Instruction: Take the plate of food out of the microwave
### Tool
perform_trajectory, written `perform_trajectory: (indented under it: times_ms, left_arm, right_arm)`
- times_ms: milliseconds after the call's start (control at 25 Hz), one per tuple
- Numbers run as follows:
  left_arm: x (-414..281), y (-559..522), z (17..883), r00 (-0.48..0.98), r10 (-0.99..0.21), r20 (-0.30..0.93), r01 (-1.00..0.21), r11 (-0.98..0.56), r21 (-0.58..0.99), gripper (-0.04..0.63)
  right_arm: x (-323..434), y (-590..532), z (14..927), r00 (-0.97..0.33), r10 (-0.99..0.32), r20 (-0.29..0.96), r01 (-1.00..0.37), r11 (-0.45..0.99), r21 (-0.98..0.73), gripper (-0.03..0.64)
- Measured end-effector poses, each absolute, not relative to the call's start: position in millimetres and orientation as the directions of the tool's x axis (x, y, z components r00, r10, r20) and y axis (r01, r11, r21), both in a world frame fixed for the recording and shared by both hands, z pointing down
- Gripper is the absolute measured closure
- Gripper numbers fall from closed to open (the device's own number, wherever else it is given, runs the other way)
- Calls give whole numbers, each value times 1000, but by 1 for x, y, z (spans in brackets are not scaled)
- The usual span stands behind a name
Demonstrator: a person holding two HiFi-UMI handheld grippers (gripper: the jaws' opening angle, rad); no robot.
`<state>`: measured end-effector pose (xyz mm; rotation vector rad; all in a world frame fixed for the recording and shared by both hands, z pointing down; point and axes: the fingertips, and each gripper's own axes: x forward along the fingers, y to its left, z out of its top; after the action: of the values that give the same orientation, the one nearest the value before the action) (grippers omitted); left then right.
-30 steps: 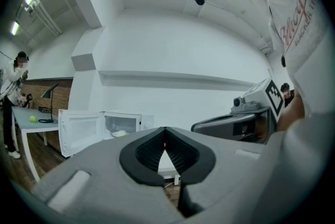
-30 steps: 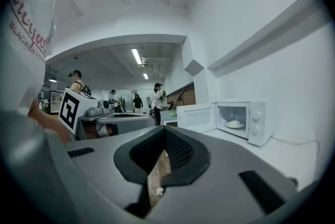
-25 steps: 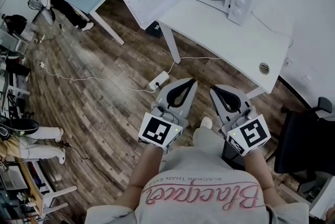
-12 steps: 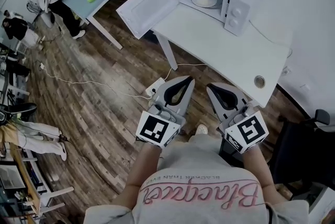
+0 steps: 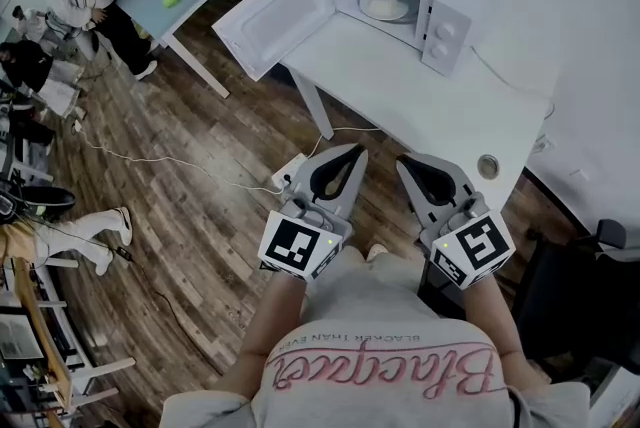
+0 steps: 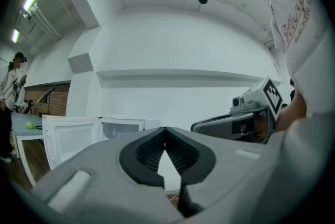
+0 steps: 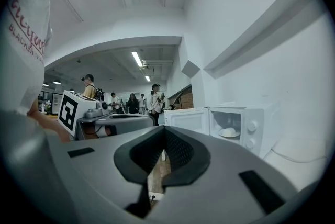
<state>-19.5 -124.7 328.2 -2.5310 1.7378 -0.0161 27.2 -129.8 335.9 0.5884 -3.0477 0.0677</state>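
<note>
- Nearest, under the chest: left hand-held gripper [image 5: 350, 154] and right hand-held gripper [image 5: 408, 164] side by side, jaws together on both, nothing held.
- Just ahead: near corner of the white desk [image 5: 430, 106].
- At the desk's far end: microwave [image 5: 445, 21], door [image 5: 268, 16] wide open, plate of food [image 5: 384, 6] inside, well apart from both tips.
- Step, as judged: approach, no grasp yet.
- Next: close in, spread jaws, reach inside, clamp plate rim, keep level.

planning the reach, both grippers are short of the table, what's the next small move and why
Probably carry the left gripper and right gripper forward toward the microwave: both are shut and short of the table, while the plate of food sits inside, door swung open.
</note>
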Motion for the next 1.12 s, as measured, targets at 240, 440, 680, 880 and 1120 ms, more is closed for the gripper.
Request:
perform_trajectory:
  times_ms: [240, 440, 680, 880, 1120]
  left_arm:
    - [-12, -131, 324, 372, -927, -35, -926, -369, -86, 591]
    - [-13, -136, 323, 371, -928, -36, -926, -367, -87, 591]
    - [-11, -147, 321, 399, -915, -64, -917, -398, -36, 591]
    - [-15, -166, 319, 408, -910, -70, -913, -406, -35, 591]
    - [-29, -186, 318, 412, -908, -77, -911, -413, -12, 591]
  right_arm:
    - [31, -134, 335, -927, -375, 30, -376, 925, -47, 606]
    - [31, -138, 334, -926, -376, 25, -377, 925, -47, 606]
    - [34, -150, 335, -918, -396, 30, -397, 917, -39, 606]
    - [31, -166, 335, -910, -414, 35, -415, 909, -40, 606]
    - [22, -186, 333, -901, -433, 39, -434, 900, -33, 606]
